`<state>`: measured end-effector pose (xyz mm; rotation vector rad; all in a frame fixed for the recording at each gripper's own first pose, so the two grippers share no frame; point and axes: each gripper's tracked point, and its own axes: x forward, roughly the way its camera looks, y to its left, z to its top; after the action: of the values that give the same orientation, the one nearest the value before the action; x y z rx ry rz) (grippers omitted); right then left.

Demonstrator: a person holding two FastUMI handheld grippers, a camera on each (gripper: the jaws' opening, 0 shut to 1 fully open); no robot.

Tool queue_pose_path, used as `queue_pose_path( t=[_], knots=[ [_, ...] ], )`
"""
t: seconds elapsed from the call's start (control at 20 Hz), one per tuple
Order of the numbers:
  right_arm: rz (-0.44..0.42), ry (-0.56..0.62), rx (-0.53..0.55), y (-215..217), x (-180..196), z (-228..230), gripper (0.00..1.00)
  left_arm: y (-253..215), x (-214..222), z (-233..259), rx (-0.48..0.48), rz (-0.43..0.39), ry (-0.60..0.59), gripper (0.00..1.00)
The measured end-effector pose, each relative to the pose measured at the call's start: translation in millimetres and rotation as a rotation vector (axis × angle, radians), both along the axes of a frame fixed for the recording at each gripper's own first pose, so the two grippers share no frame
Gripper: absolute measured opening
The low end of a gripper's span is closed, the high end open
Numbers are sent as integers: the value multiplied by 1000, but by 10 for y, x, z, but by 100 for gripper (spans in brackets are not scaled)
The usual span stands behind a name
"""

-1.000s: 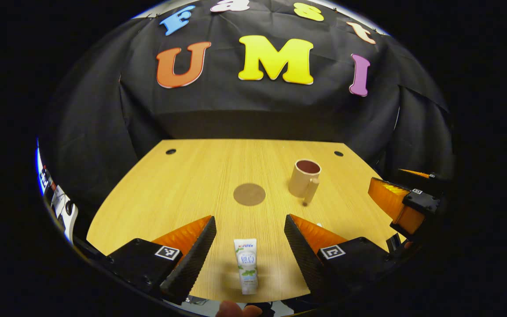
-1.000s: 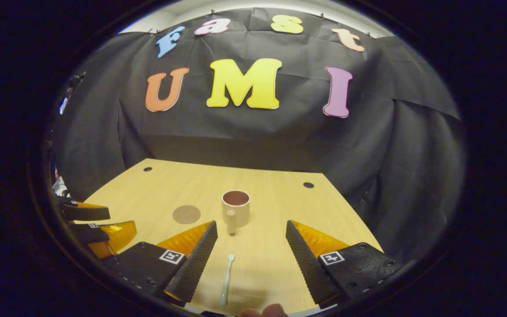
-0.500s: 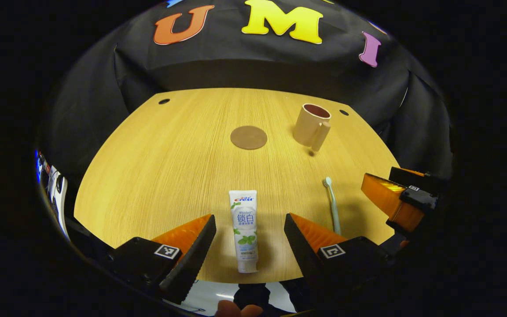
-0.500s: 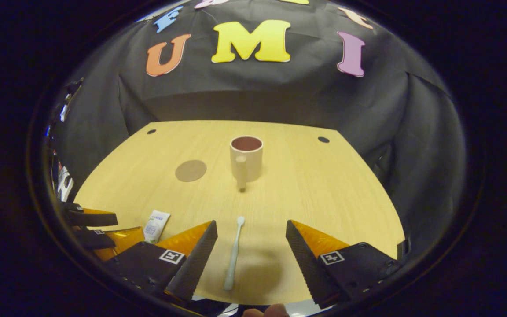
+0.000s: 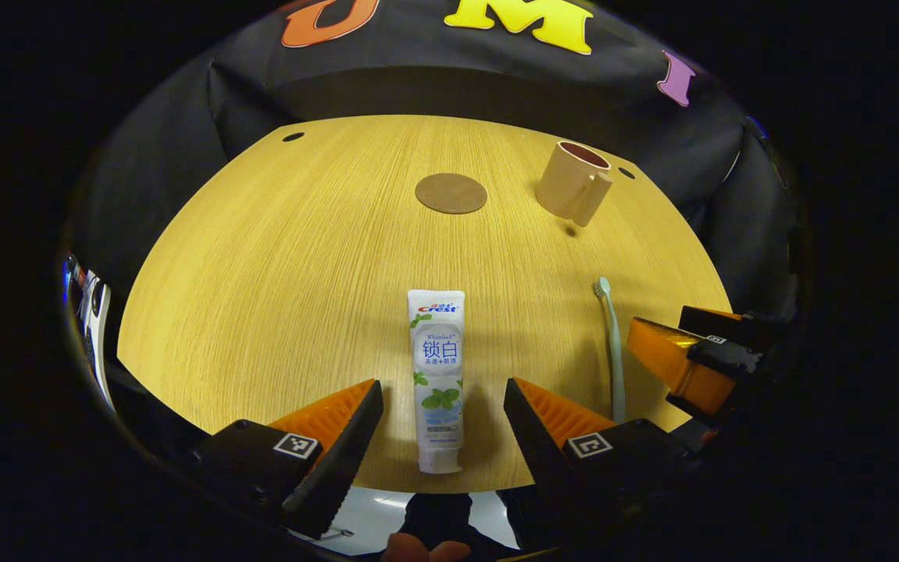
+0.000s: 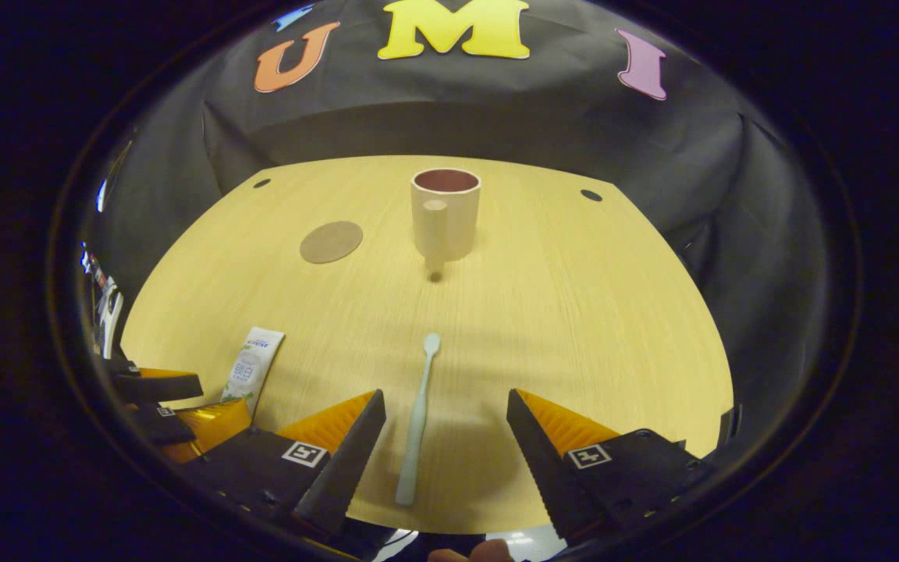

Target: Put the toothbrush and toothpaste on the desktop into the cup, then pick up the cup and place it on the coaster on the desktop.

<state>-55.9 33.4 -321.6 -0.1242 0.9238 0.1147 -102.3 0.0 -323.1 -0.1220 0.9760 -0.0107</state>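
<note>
Left gripper view: the toothpaste (image 5: 437, 380) lay flat on the counter (image 5: 286, 273), lengthwise between the fingers of the left gripper (image 5: 442, 425), its cap end near and its crimped end far. The tube was white with a printed label and green leaf marks. The fingers (image 5: 340, 437) stood wide apart, touching nothing, one on each side of the tube's near half. To the right lay the toothbrush (image 5: 612, 343), with the right gripper (image 5: 699, 363) just beyond it at the right edge. At the far side of the counter sat the round brown coaster (image 5: 451, 193), and to its right the beige cup (image 5: 573, 184), upright, its handle turned toward the near side.

Right gripper view: the toothbrush (image 6: 418, 417), pale green and slender, lay flat between the fingers of the right gripper (image 6: 442, 441), its head pointing far toward the cup (image 6: 445, 212). These fingers (image 6: 539, 445) were likewise spread wide and held nothing. The toothpaste (image 6: 252, 373) lay at the near left, beside the left gripper (image 6: 165, 402); the coaster (image 6: 331, 241) lay left of the cup, apart from it
</note>
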Motion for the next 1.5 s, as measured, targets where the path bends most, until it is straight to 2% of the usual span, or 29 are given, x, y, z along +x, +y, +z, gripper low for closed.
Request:
queue_pose_path(
  t=[0.75,0.95,1.0,1.05,1.1,1.25,1.3,1.35,1.4,1.45,1.5],
  knots=[
    [-20,94,-25,55,127,-286,96,40,73,-3,23,1,9,100],
    [-31,124,-16,96,164,-371,91,32,120,7,33,-4,5,100],
    [-31,131,-17,107,172,-375,80,39,99,-5,34,-4,7,100],
    [-28,140,-14,124,176,-392,73,37,101,-8,34,-4,9,100],
    [-24,150,-11,147,175,-403,60,38,101,-8,35,-2,8,100],
    [-27,163,-9,172,195,-446,53,51,88,-25,41,-4,6,100],
    [-23,165,-10,173,202,-447,46,58,84,-28,43,-3,6,100],
    [-19,164,-13,190,206,-449,46,63,86,-36,45,-2,6,100],
    [-14,165,-15,198,210,-444,33,74,95,-48,45,1,5,100],
    [-12,166,-19,210,205,-448,29,71,101,-52,44,4,6,100],
    [-8,168,-20,221,208,-453,18,78,102,-61,42,7,5,100]
  ],
)
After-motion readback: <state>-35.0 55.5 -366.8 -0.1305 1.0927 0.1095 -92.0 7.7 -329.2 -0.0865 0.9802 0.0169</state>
